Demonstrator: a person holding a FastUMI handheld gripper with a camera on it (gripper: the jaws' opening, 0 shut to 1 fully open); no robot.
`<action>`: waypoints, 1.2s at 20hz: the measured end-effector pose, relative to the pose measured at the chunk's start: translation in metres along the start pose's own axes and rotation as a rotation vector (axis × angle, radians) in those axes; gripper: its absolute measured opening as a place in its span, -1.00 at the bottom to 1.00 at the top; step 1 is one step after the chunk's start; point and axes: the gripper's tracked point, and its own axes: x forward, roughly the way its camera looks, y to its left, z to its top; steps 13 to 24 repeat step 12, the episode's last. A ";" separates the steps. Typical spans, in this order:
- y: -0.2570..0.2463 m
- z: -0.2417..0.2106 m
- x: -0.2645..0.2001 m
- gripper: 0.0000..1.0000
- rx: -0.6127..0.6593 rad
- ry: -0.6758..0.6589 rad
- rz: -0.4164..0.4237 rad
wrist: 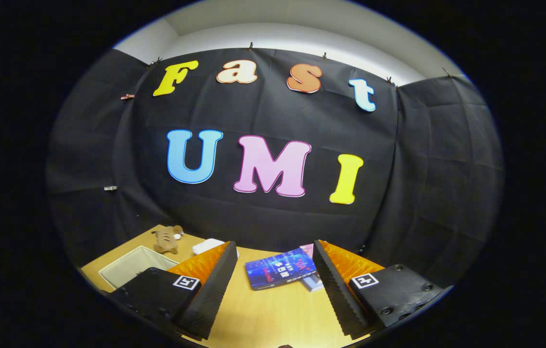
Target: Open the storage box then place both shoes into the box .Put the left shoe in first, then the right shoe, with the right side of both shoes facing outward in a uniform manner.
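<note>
Jaws spread wide on nothing, gripper raised over the table, pale open-topped box seen just beyond the left finger by a plush toy, book just ahead; judged wise to tip down before closing.

The smooth light wooden table carries a glossy blue paper book, a brown plush toy and ribbed gripper fingers, spread apart.
</note>
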 end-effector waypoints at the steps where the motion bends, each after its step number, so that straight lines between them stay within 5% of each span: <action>1: -0.003 0.007 -0.007 0.95 -0.023 -0.022 -0.017; 24: -0.006 0.020 -0.033 0.95 -0.034 -0.089 -0.063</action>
